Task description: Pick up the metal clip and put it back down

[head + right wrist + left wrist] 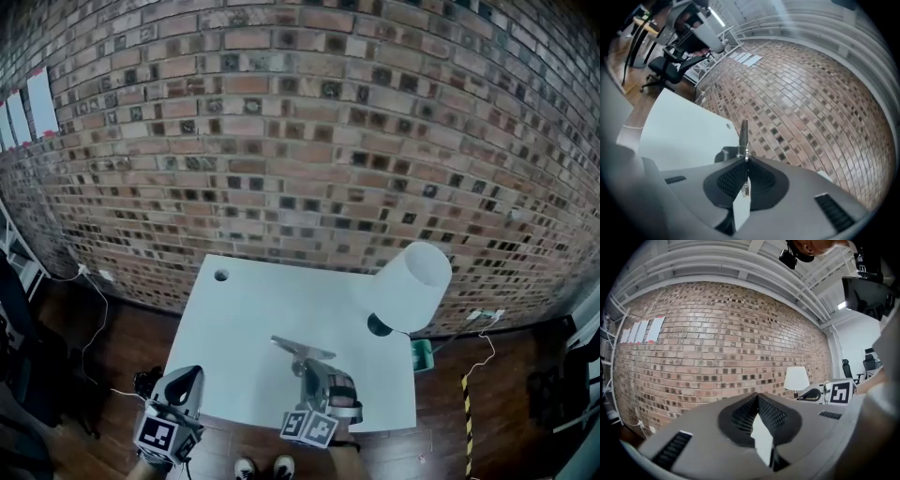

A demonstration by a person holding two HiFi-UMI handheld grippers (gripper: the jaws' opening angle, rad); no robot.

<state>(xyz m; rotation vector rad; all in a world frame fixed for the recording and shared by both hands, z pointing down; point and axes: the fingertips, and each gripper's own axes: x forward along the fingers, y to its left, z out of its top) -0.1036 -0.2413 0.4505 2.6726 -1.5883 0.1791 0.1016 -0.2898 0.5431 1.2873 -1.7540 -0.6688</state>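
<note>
The metal clip (pixel 301 349) is a thin silver clamp, and my right gripper (pixel 307 367) is shut on it above the near part of the white table (pixel 246 323). In the right gripper view the clip (pixel 743 137) sticks up edge-on out of the closed jaws of the right gripper (pixel 746 165), with the table (pixel 679 133) below it. My left gripper (pixel 190 378) hangs at the table's near left corner, apart from the clip. In the left gripper view the left gripper (pixel 758 396) has its pads meeting at the tips with nothing between them.
A lamp with a white shade (pixel 413 284) and a black base (pixel 379 325) stands at the table's right edge. A cable hole (pixel 221 275) is at the far left corner. A brick wall (pixel 300 141) runs behind. Cables and a green box (pixel 423 354) lie on the floor.
</note>
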